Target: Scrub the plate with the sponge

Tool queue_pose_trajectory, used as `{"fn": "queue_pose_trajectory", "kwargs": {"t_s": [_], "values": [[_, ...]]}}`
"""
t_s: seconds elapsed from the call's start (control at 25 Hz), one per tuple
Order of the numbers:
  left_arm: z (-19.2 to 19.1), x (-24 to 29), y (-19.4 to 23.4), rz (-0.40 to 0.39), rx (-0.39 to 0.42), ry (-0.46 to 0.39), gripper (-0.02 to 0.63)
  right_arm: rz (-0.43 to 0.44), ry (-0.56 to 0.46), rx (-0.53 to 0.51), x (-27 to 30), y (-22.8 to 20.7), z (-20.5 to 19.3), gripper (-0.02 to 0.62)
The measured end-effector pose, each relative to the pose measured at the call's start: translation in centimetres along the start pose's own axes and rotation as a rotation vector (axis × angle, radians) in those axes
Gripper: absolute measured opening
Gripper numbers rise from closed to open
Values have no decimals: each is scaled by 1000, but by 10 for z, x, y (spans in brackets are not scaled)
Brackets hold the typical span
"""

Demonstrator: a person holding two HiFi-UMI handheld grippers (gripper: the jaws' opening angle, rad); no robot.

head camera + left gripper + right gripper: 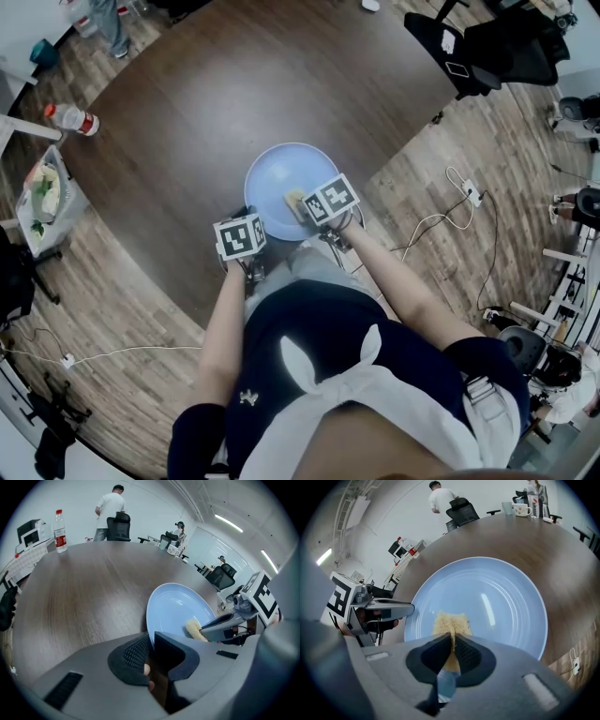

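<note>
The right gripper [453,641] is squeezing a yellow sponge [451,622] between its jaws, which are drawn almost together with only the sponge's thickness parting them. The sponge is sticking out just ahead of the fingertips and is pressing against the face of the pale blue plate [501,597], on the part of the dish nearest this gripper. The rest of the plate is spreading out ahead and to the right of the jaws.

The left gripper [151,643] is pinching the plate's near rim, its two dark pads closing on the thin edge from either side. Just beyond its jaws and to their right, the sponge and the other gripper's finger are showing over the dish.

The plate is sitting on a dark brown wooden table [84,597], which is stretching away past both grippers. At the table's far edge, ahead and left of the left gripper, a clear bottle [59,524] with a red label is standing upright. Farther off, a person in a white shirt [110,507] is standing behind a black office chair [119,527].
</note>
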State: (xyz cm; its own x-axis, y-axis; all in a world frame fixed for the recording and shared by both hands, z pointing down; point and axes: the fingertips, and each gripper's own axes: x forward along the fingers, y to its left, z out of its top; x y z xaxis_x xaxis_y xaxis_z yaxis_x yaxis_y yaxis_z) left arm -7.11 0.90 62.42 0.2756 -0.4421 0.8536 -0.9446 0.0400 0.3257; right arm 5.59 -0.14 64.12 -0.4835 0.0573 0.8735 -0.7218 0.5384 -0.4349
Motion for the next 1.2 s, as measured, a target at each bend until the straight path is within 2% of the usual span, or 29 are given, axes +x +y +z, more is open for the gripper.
{"fn": "queue_pose_trajectory", "kwargs": {"t_s": [1.2], "values": [[0, -1, 0, 12, 3, 1, 44, -147, 66, -13, -28, -57, 2, 25]]}}
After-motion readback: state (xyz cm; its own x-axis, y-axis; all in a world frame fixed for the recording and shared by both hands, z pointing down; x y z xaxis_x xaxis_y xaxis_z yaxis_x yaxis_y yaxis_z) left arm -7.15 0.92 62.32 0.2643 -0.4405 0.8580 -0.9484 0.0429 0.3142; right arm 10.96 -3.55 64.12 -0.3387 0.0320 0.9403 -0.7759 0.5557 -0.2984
